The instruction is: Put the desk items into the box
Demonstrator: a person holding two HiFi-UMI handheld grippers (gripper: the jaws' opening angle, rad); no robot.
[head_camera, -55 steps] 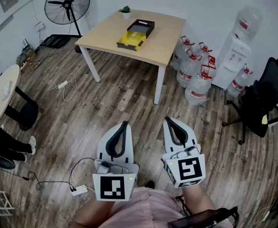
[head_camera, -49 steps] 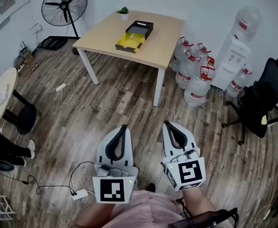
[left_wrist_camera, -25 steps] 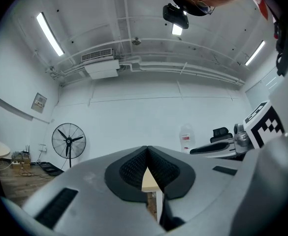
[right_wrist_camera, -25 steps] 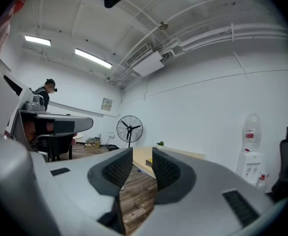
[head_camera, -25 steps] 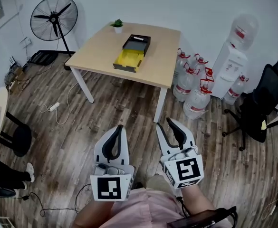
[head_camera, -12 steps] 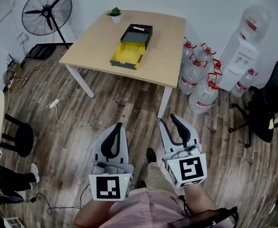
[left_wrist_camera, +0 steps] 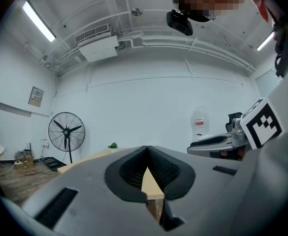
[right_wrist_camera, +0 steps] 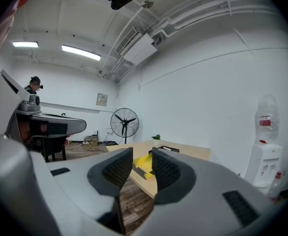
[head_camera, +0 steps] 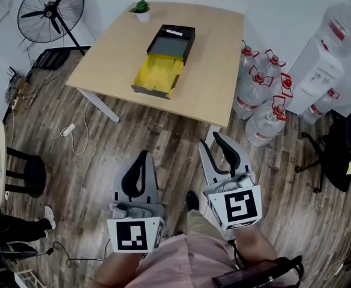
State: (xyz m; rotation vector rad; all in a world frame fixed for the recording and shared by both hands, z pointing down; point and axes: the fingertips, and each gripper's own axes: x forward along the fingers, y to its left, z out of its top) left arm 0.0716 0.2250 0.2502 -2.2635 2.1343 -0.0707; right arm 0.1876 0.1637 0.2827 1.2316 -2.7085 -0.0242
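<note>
We found the left claw [head_camera: 141, 155] pressed together, the right claw [head_camera: 216, 139] spread, both empty. Either might shove the box [head_camera: 189, 42] ahead.

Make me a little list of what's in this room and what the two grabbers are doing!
Table: light wood, ahead
On it: open black-and-yellow box, small potted plant
Left gripper: jaws shut, empty, above floor
Right gripper: jaws apart, empty, above floor
Nearby: standing fan, water bottles, water dispenser
</note>
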